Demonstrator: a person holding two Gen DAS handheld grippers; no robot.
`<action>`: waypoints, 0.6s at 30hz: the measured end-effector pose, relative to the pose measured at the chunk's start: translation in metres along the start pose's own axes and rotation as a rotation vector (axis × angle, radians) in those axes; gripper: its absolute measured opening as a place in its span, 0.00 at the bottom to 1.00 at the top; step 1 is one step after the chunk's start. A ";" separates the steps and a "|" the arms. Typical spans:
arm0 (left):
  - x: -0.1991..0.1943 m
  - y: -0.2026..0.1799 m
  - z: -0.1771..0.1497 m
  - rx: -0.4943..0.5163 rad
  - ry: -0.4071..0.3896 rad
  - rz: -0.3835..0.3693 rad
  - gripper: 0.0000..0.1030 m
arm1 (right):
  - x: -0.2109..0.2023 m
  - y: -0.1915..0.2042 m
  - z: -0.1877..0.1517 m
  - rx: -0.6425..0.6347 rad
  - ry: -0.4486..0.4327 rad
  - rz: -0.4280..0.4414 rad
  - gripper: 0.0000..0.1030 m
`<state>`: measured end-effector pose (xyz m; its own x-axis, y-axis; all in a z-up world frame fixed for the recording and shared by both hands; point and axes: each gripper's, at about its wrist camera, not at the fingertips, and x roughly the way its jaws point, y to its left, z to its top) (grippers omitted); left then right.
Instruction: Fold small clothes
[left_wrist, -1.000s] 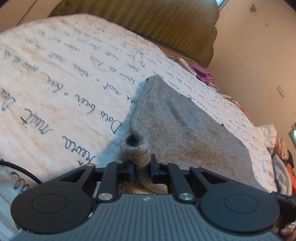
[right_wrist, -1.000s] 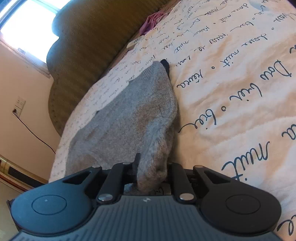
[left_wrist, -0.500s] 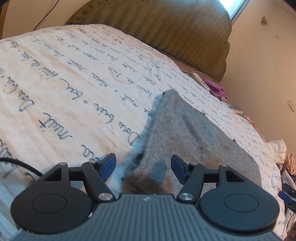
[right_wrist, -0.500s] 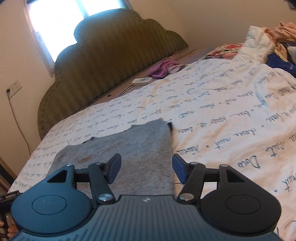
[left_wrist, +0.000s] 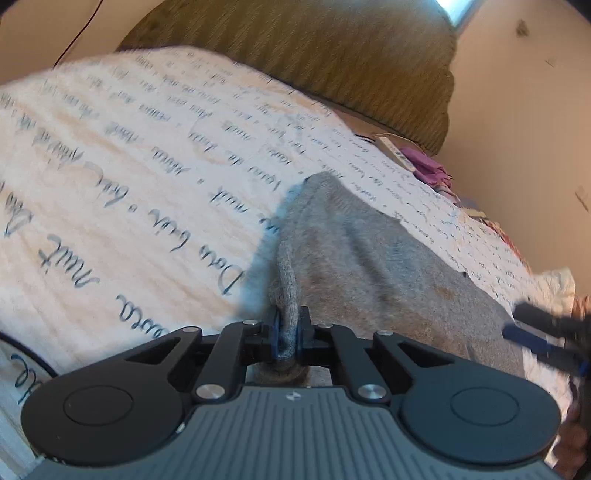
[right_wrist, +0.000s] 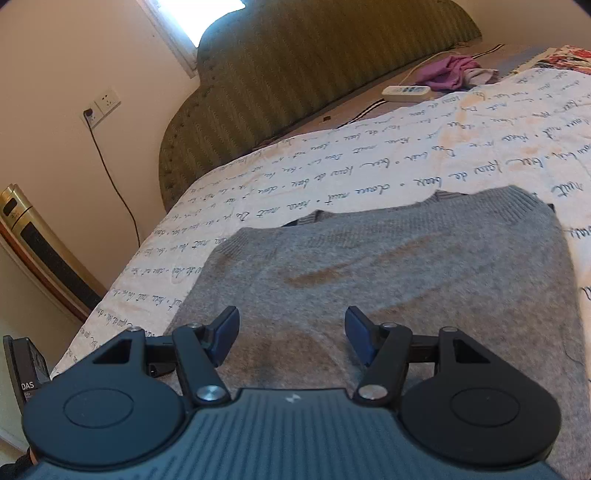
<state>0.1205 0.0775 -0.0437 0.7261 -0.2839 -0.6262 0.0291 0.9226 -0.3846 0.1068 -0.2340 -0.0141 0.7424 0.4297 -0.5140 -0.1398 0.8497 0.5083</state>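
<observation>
Left gripper (left_wrist: 287, 334) newly pinching grey sweater (left_wrist: 369, 258) (on script-printed bedspread (left_wrist: 129, 184)); right gripper (right_wrist: 290, 338) spread

The white bedspread printed with dark handwriting (right_wrist: 369, 162) lies bare and open left of and beyond the flat grey knitted sweater (right_wrist: 406, 266). Toward the olive ribbed headboard (right_wrist: 314, 62), a white remote control (right_wrist: 405, 91) and a crumpled purple cloth (right_wrist: 448, 73) occupy the uncovered mattress strip. A gold-trimmed upright appliance (right_wrist: 40, 251) stands close beside the bed's left edge.
</observation>
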 end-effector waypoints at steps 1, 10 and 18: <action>-0.004 -0.010 -0.001 0.041 -0.019 -0.005 0.06 | 0.004 0.003 0.005 -0.005 0.006 0.008 0.61; -0.017 -0.121 -0.066 0.542 -0.105 -0.134 0.06 | 0.059 0.027 0.063 0.049 0.189 0.160 0.69; -0.010 -0.132 -0.085 0.596 -0.093 -0.163 0.06 | 0.106 0.022 0.065 0.044 0.324 0.082 0.71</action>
<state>0.0511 -0.0638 -0.0440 0.7361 -0.4339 -0.5195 0.5033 0.8641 -0.0087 0.2254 -0.1897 -0.0122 0.4823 0.5770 -0.6591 -0.1571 0.7972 0.5829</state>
